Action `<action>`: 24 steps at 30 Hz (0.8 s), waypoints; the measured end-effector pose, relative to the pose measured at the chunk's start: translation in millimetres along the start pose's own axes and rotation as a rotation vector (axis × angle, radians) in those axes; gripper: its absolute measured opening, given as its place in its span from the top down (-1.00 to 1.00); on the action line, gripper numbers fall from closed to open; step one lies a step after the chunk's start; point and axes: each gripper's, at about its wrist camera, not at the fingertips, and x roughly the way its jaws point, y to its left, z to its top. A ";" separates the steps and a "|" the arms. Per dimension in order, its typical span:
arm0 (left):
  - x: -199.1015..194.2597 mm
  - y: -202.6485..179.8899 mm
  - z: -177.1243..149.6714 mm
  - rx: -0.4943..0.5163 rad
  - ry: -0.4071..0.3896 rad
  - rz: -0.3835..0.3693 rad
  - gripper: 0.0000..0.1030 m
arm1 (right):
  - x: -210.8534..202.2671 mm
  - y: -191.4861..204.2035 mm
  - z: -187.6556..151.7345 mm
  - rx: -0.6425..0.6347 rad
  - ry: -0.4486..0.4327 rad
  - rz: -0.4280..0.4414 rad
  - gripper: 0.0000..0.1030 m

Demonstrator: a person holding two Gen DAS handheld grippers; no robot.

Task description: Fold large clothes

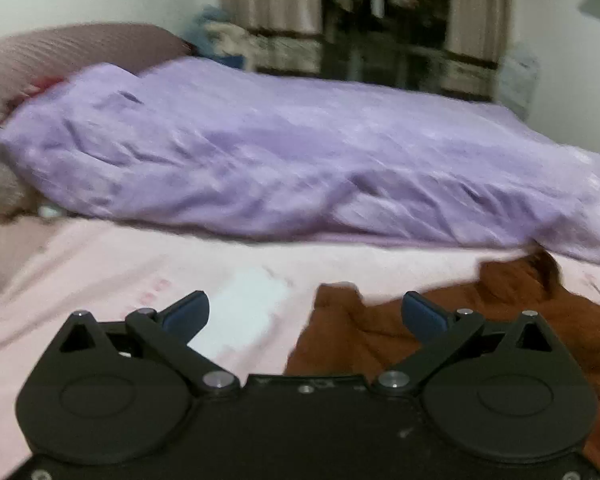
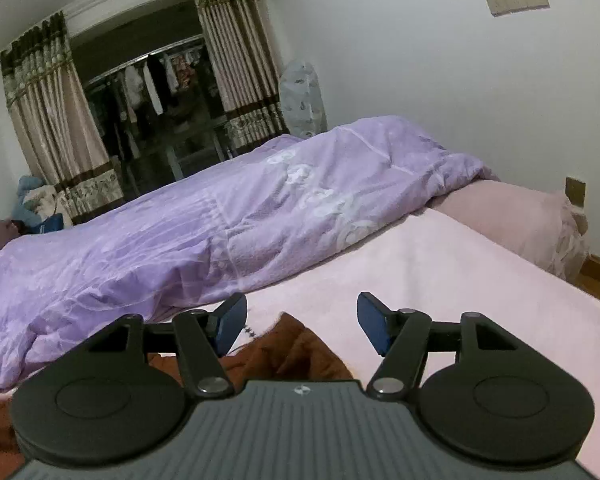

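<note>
We are holding the left gripper [image 1: 305,312] over the pink sheet [image 1: 100,280] of the bed, its blue pads [image 1: 188,314] spread as wide as they go, and nothing is sitting between them. The brown garment [image 1: 380,336] is lying crumpled on the sheet below and to the right of this gripper, toward the bed's near edge. We are keeping the right gripper [image 2: 302,326] open too, a little less wide, its pads [image 2: 374,326] clear of any cloth; the brown garment [image 2: 296,350] is bunching up just beneath and to its left. A purple duvet [image 2: 220,220] is lying heaped along the far side of the bed, running toward the far right corner. Behind it, curtains [image 2: 48,120] are hanging beside a dark opening where clothes are hanging.
</note>
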 end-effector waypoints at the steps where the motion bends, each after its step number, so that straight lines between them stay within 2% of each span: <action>1: 2.9 -2.7 -4.6 0.017 0.016 -0.017 -1.00 | -0.8 -0.6 -0.8 -0.012 0.002 -0.001 -0.57; 4: 14.2 -15.7 -18.5 0.098 0.054 0.008 -1.00 | 0.0 -1.3 -8.9 -0.059 0.021 -0.019 -0.75; 7: 28.4 -24.8 -29.5 0.169 0.106 0.005 -1.00 | 9.1 0.3 -19.7 -0.126 0.087 -0.030 -0.76; 10: 46.0 -29.5 -40.0 0.196 0.157 0.008 -1.00 | 24.5 6.4 -28.8 -0.203 0.151 -0.037 -0.76; 11: 47.6 -29.7 -41.9 0.191 0.153 0.006 -0.67 | 29.9 9.0 -31.9 -0.228 0.167 -0.044 -0.76; 12: 46.6 -28.3 -43.0 0.184 0.138 -0.019 0.21 | 37.9 12.6 -34.9 -0.261 0.190 -0.055 -0.71; 13: 46.7 -27.2 -43.4 0.180 0.132 -0.049 0.54 | 43.9 15.5 -36.7 -0.286 0.206 -0.058 -0.22; 14: 46.3 -25.8 -42.1 0.170 0.130 -0.055 0.78 | 47.9 17.3 -39.1 -0.305 0.210 -0.050 0.25; 15: 46.5 -24.1 -41.2 0.163 0.116 -0.041 0.82 | 52.1 18.2 -40.5 -0.314 0.215 -0.034 0.88; 17: 39.2 -14.2 -35.8 0.107 0.048 -0.047 0.83 | 54.9 17.9 -39.0 -0.272 0.196 -0.050 0.91; 20: 18.4 -1.9 -22.8 0.019 -0.064 -0.063 0.84 | 38.4 16.5 -29.8 -0.217 0.078 -0.055 0.91; 24: -1.6 -6.7 -7.0 0.033 -0.191 -0.059 0.84 | 21.7 19.9 -12.3 -0.144 -0.049 -0.042 0.92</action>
